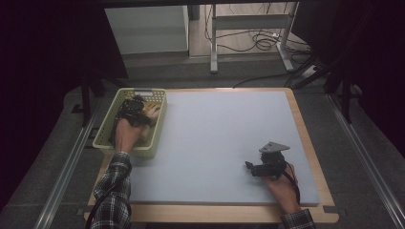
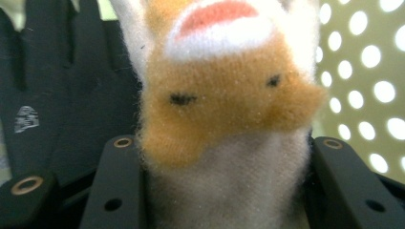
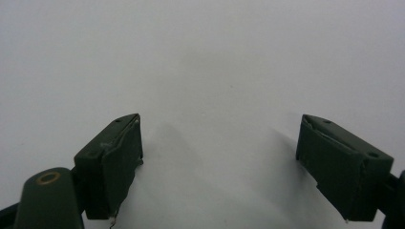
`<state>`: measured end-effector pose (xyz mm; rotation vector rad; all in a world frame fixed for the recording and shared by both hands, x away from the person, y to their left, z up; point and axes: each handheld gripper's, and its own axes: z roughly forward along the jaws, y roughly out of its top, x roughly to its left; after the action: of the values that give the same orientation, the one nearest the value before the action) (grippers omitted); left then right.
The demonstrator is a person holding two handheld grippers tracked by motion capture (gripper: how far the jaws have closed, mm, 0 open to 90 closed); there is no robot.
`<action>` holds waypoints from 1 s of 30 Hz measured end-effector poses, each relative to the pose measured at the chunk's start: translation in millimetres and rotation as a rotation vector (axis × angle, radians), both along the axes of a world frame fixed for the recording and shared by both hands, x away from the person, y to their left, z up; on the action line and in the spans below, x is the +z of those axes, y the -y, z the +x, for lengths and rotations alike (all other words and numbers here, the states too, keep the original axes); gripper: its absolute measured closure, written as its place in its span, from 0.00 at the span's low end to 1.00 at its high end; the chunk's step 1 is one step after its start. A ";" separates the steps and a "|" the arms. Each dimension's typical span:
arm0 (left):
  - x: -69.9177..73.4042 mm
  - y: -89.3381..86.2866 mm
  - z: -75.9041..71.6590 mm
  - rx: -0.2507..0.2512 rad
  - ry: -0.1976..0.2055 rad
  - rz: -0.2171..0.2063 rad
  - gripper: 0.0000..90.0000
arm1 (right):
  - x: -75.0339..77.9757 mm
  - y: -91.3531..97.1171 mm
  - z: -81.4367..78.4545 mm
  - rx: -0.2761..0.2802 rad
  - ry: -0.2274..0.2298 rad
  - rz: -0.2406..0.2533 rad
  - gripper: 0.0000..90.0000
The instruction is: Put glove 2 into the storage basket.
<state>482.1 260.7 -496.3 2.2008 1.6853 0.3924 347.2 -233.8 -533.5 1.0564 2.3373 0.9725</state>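
Observation:
A fuzzy white and orange sock [image 2: 224, 95] with a small face pattern fills the gap between the black jaws of my left gripper [image 2: 224, 143], and both jaws press against its sides. In the high view this left gripper [image 1: 136, 109] is down inside a pale green perforated basket [image 1: 106, 123] at the table's left, with the light sock [image 1: 154, 109] beside its tip. A black glove [image 2: 52, 95] lies in the basket to the left of the sock. My right gripper [image 1: 249, 167] rests low over the grey mat [image 1: 215, 133], its jaws [image 3: 219, 138] wide apart with nothing between them.
The basket's holed wall [image 2: 363, 86] stands close on the right of the sock. The grey mat covers most of the wooden table [image 1: 308, 143]. Beyond the table are metal desk legs [image 1: 213, 43] and cables [image 1: 260, 40] on the floor.

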 end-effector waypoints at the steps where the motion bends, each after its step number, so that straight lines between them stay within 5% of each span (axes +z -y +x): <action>1: -1.8 0.9 0.9 0.001 -0.014 0.001 0.56 | 0.0 0.0 0.0 0.000 0.000 0.000 0.17; 8: -11.1 3.8 3.3 -0.022 -0.070 -0.018 0.50 | 0.0 0.0 0.0 0.000 0.000 0.001 0.17; 13: -11.4 4.6 4.6 -0.030 -0.073 -0.025 0.32 | 0.0 0.0 0.0 0.001 0.001 0.000 0.17; 16: -8.7 3.3 3.3 -0.026 -0.055 -0.033 0.24 | 0.0 0.0 0.0 0.000 0.000 0.000 0.17; 19: -7.0 -1.3 1.7 -0.028 -0.047 -0.096 0.12 | 0.0 0.0 0.0 0.001 0.003 -0.002 0.17; 30: 10.7 -6.5 -7.8 -0.033 0.050 -0.098 0.05 | 0.0 0.0 -0.1 0.001 0.003 -0.003 0.17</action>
<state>474.3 267.2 -485.6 2.1278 1.6052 0.3455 347.1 -233.9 -533.5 1.0520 2.3361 0.9698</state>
